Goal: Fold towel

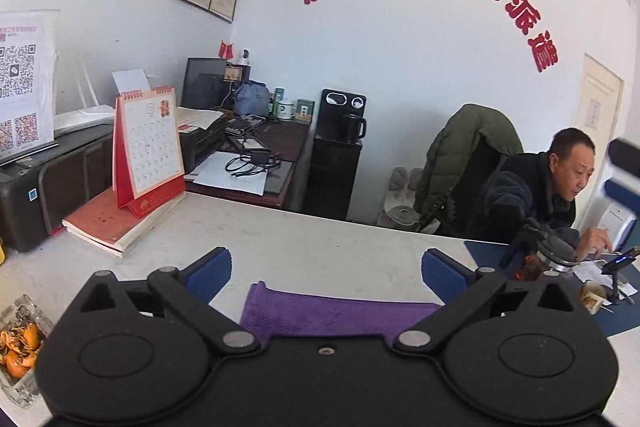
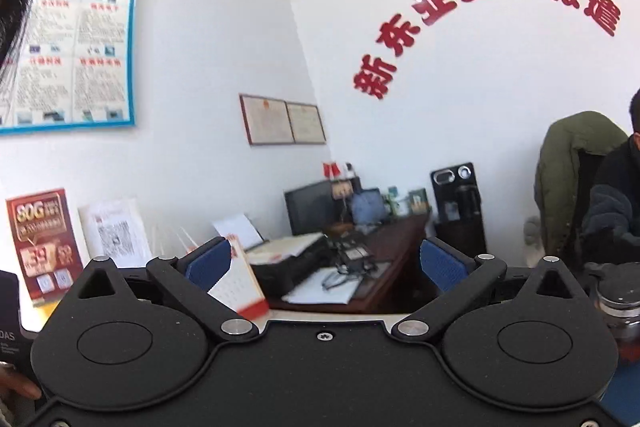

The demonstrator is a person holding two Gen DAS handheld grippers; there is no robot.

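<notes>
A purple towel [image 1: 332,313] lies folded and flat on the white table [image 1: 304,239], just below and in front of my left gripper [image 1: 326,273]. That gripper hangs above the table with its blue pads [image 1: 212,273] wide apart and nothing between them. My right gripper [image 2: 324,267] is raised and looks level across the room, also open wide with empty blue pads [image 2: 442,265]. The towel does not show in the right wrist view.
A red desk calendar [image 1: 150,147] stands on a red book [image 1: 108,223] at the left. A glass dish of orange peel [image 1: 18,347] sits at the near left. A seated person [image 1: 548,195], a glass teapot [image 1: 548,259] and a blue mat [image 1: 600,315] fill the right.
</notes>
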